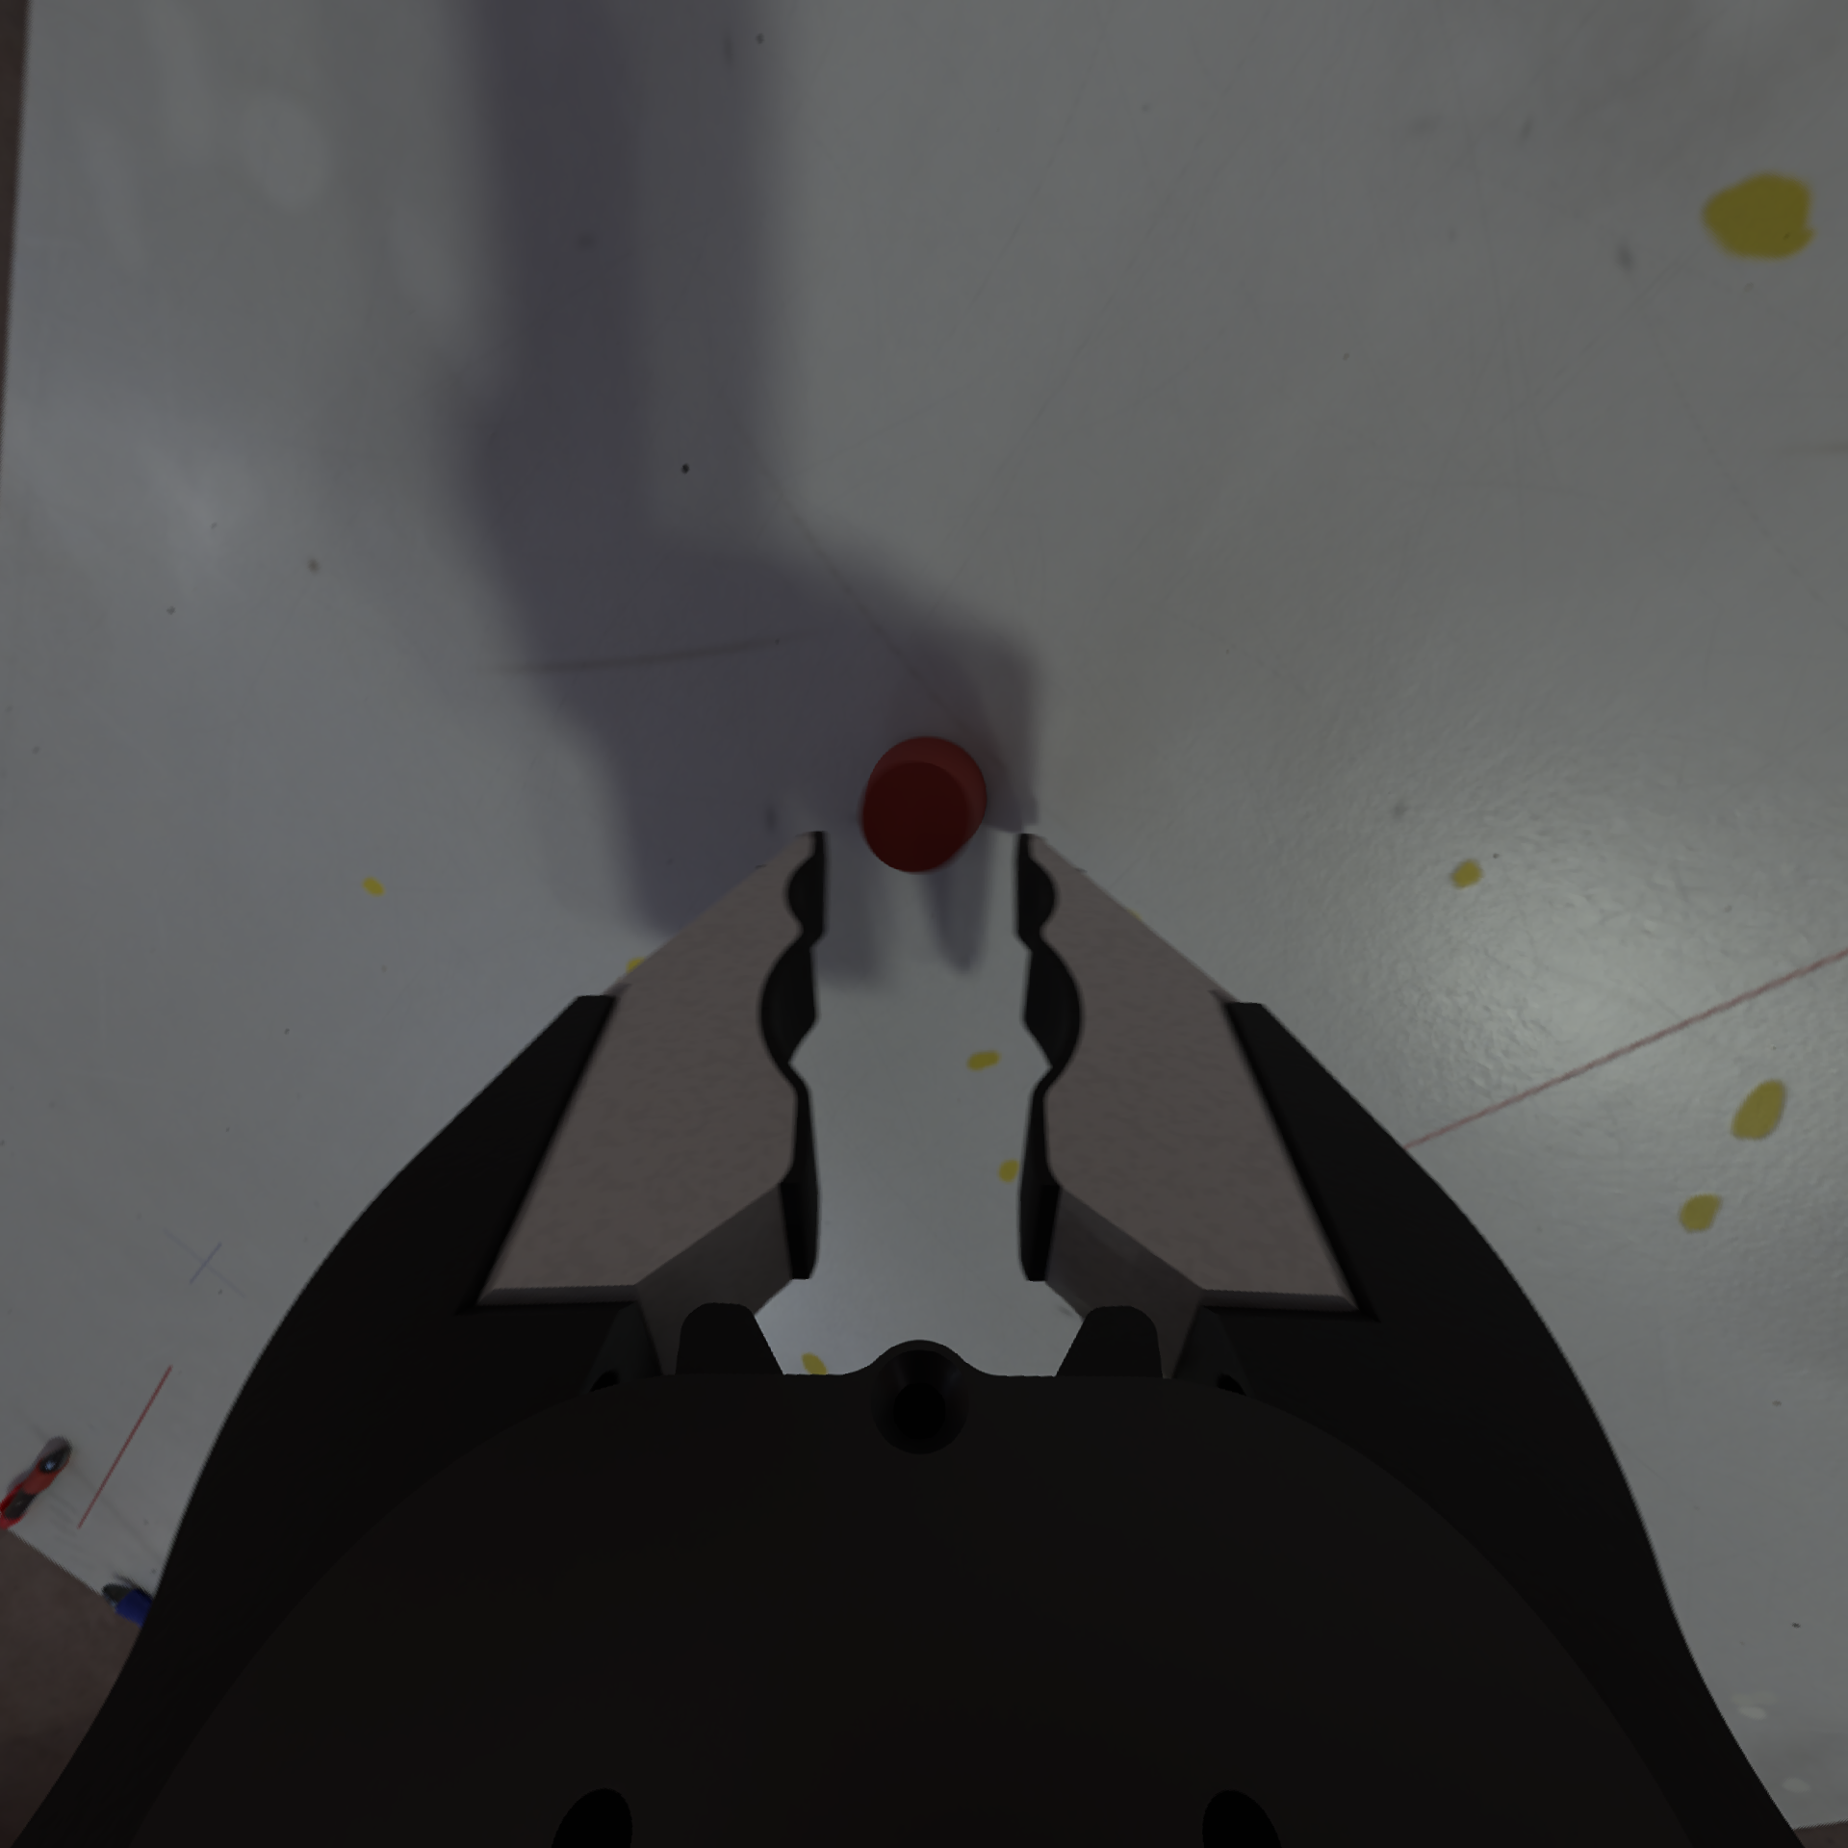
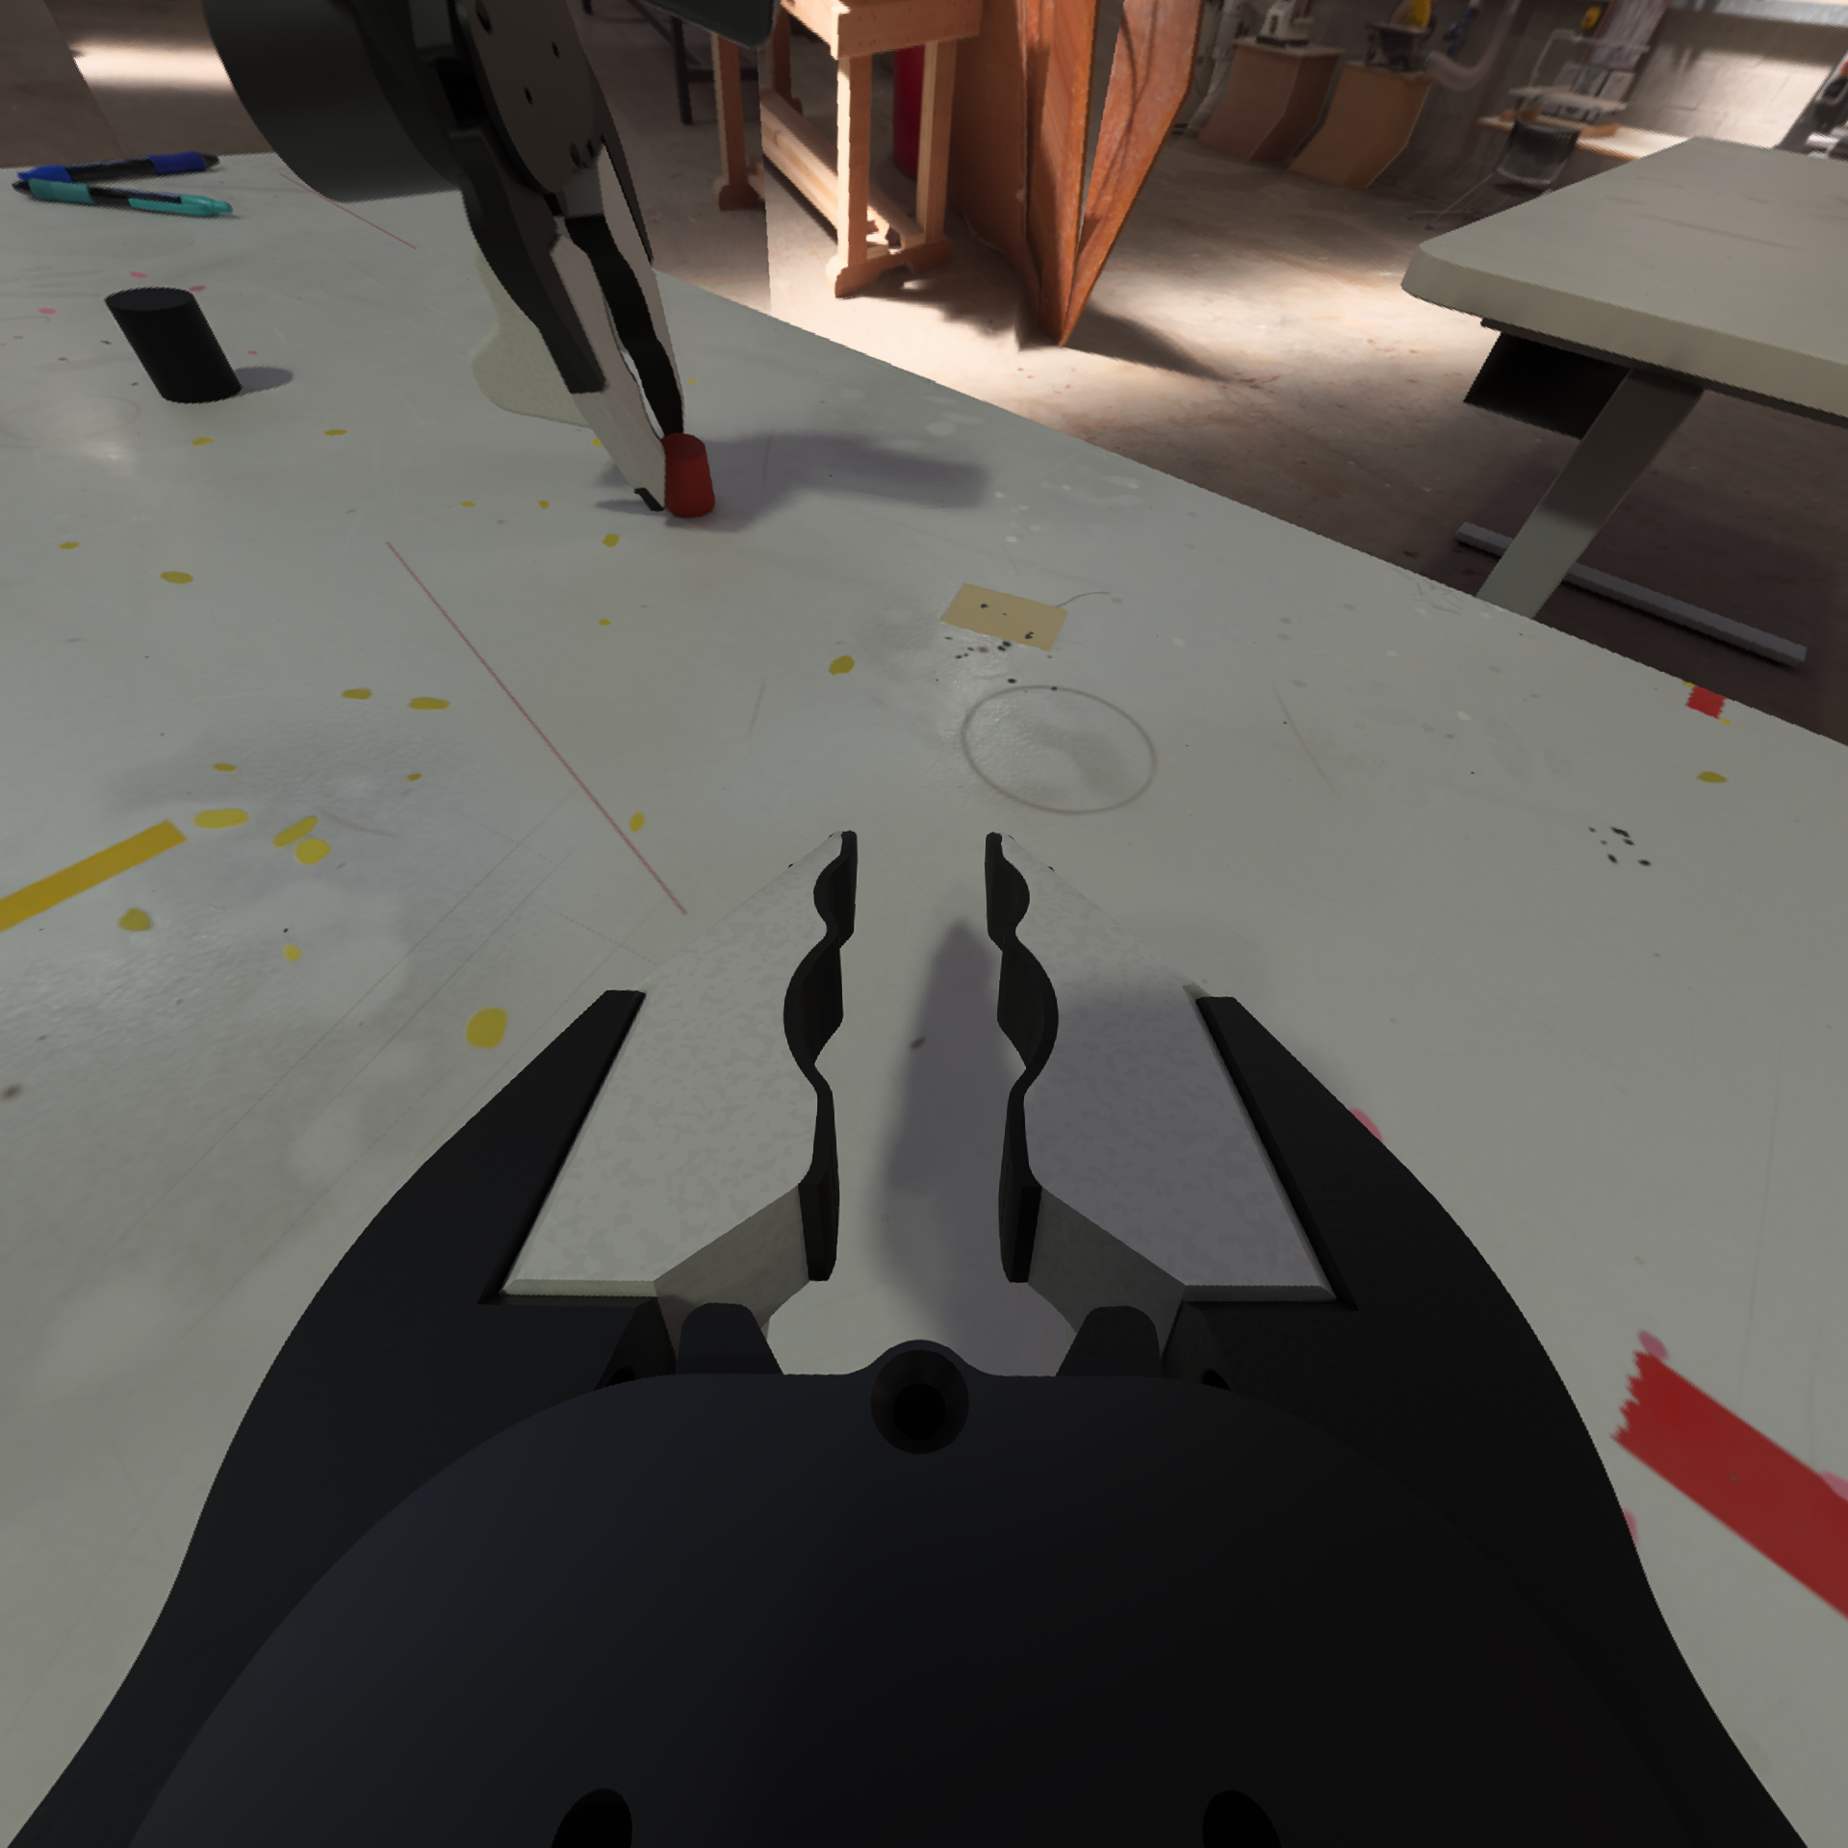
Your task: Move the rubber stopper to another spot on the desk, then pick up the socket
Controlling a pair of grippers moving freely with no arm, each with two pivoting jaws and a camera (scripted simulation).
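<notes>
The red rubber stopper [image 1: 922, 805] stands upright on the white desk [image 1: 1300, 500], just beyond the tips of my left gripper [image 1: 920, 838]. The left gripper is open, its jaws wider than the stopper and not touching it. In the right wrist view the stopper [image 2: 688, 477] stands next to the left gripper's fingertips [image 2: 640, 462], which reach down to the desk. A black cylinder, the socket [image 2: 172, 345], stands at the far left of the desk. My right gripper [image 2: 920, 838] is open and empty, low over the desk [image 2: 1300, 900], far from both.
Two pens [image 2: 125, 185] lie at the desk's far left edge. Yellow paint spots, red tape [image 2: 1730, 1450] and a tan patch [image 2: 1003, 615] mark the desk. The desk's far edge runs diagonally behind the stopper. Another table [image 2: 1650, 270] and wooden furniture [image 2: 880, 130] stand beyond.
</notes>
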